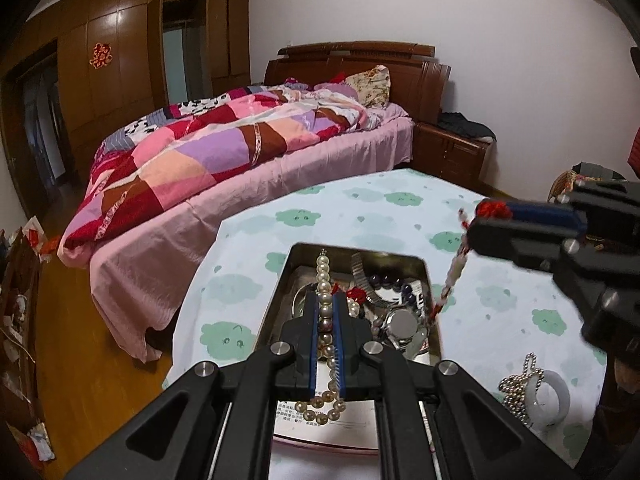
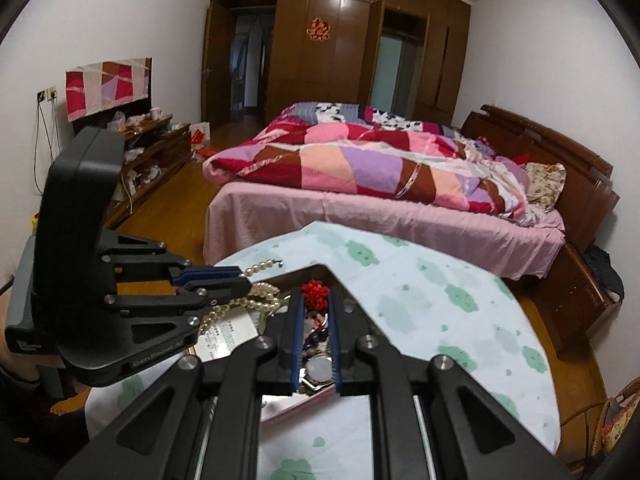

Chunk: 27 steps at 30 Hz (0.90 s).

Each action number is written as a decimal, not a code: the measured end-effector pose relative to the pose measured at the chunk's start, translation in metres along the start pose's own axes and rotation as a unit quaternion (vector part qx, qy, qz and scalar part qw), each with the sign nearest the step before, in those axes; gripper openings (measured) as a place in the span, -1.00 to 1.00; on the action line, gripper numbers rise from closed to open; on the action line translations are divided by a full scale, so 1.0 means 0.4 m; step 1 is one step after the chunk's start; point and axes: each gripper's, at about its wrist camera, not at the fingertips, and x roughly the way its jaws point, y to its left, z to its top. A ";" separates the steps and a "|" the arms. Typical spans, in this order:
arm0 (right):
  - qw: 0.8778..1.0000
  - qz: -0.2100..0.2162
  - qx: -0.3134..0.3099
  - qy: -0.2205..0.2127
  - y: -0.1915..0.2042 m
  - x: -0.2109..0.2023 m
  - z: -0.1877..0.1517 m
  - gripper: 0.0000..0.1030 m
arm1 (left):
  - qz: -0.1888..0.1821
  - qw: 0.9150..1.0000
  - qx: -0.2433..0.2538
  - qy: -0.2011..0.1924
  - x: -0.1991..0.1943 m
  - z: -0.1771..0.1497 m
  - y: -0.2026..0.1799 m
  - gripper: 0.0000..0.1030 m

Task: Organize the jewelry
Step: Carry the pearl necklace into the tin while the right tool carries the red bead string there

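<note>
A metal tin (image 1: pixel 280 288) stands on the table, holding a watch (image 1: pixel 401 326), dark beads and other jewelry. My left gripper (image 1: pixel 325 300) is shut on a pearl necklace (image 1: pixel 323 276) and holds it over the tin; the strand hangs out both ends. It also shows in the right wrist view (image 2: pixel 236 276), pearls (image 2: pixel 260 300) drooping. My right gripper (image 2: pixel 316 300) is shut on a red knotted charm (image 2: pixel 315 291) above the tin (image 2: pixel 320 268). In the left wrist view the right gripper (image 1: pixel 480 216) holds the red knot (image 1: pixel 493 209), its beaded tassel (image 1: pixel 454 272) dangling toward the tin's right edge.
The table has a white cloth with green clouds (image 1: pixel 360 208). A silver bead chain (image 1: pixel 518 390) and a white bangle (image 1: pixel 554 400) lie at its right. A printed paper (image 2: pixel 228 334) lies beside the tin. A bed (image 2: pixel 380 184) stands behind the table.
</note>
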 end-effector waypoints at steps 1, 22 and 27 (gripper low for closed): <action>1.000 0.003 0.000 0.005 0.003 0.008 -0.004 -0.74 | 0.000 1.000 -0.001 0.004 0.008 -0.004 0.002 -0.89; 0.995 0.017 0.015 0.095 0.025 0.134 -0.094 -0.74 | 0.007 0.998 -0.010 0.054 0.102 -0.057 0.026 -0.89; 0.995 0.018 0.014 0.098 0.028 0.138 -0.092 -0.74 | 0.006 0.998 -0.011 0.057 0.105 -0.058 0.026 -0.89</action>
